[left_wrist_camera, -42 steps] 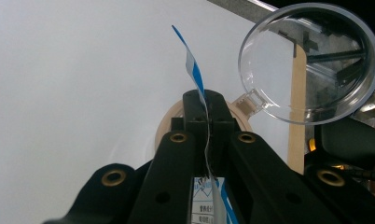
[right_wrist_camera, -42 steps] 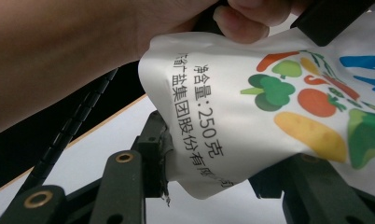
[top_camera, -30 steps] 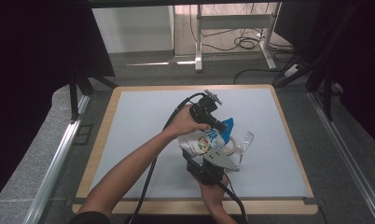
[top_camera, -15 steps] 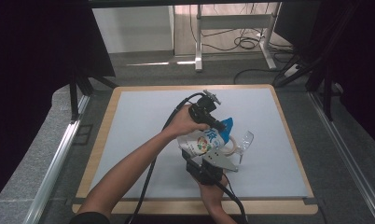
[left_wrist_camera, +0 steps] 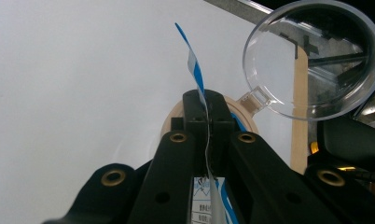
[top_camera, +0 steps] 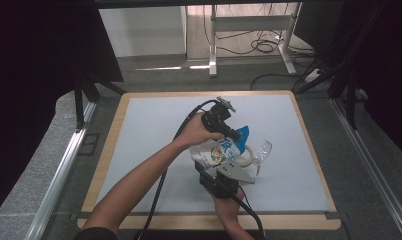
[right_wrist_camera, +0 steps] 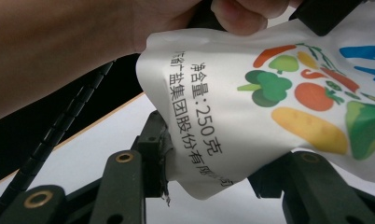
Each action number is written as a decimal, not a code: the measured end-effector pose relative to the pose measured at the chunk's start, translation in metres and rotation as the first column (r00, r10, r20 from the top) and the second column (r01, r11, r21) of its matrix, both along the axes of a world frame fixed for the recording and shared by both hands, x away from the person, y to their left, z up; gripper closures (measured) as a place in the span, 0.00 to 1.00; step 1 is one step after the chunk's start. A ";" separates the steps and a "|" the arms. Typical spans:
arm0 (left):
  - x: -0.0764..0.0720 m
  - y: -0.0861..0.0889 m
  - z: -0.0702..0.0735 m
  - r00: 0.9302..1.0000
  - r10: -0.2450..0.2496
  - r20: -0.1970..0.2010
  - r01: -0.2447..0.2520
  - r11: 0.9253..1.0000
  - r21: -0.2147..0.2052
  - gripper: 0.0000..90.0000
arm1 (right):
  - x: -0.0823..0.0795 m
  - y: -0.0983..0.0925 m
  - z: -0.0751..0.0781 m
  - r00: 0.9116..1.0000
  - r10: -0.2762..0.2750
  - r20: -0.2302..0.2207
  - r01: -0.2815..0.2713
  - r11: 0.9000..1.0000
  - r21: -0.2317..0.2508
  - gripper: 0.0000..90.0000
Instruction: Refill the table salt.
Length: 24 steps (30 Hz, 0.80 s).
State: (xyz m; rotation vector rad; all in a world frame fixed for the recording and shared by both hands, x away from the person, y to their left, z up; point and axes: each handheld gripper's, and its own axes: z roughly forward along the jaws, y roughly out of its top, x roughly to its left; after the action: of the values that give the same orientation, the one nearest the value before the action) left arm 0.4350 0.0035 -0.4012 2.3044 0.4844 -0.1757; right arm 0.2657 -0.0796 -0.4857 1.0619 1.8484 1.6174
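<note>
Between both grippers' fingers hangs the pouch (top_camera: 218, 153), left (left_wrist_camera: 207, 122) pinching its top, right (right_wrist_camera: 213, 179) its bottom.

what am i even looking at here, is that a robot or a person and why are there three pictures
It is a person, not a robot. Each hand holds a hand-held tool with two black jaws, a gripper, and each gripper carries its own small camera.

The high view looks down on the table from above. The person's arms come in from the bottom. The left gripper and the right gripper both hold one white pouch printed with vegetables and a blue top.

The left gripper view looks along that gripper's jaws: they are pinched shut on the pouch's thin blue and white top edge. Beyond lie a clear round lid and a round wooden-rimmed container on the table.

The right gripper view shows its jaws clamped on the pouch's lower corner, with the other hand above.
</note>
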 end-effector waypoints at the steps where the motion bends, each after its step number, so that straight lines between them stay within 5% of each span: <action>1: 0.000 0.000 0.000 1.000 0.000 0.000 0.000 1.000 0.001 1.00 | 0.000 0.000 0.000 1.000 0.001 -0.004 -0.001 1.000 0.003 0.62; 24: 0.001 -0.004 -0.003 1.000 0.001 0.007 -0.001 1.000 0.006 1.00 | 0.002 -0.003 -0.004 1.000 -0.003 -0.016 0.003 1.000 -0.001 0.63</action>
State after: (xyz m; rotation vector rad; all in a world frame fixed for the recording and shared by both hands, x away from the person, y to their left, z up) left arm 0.4358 -0.0007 -0.4042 2.3099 0.4836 -0.1654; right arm 0.2675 -0.0828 -0.4895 1.0790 1.8571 1.6104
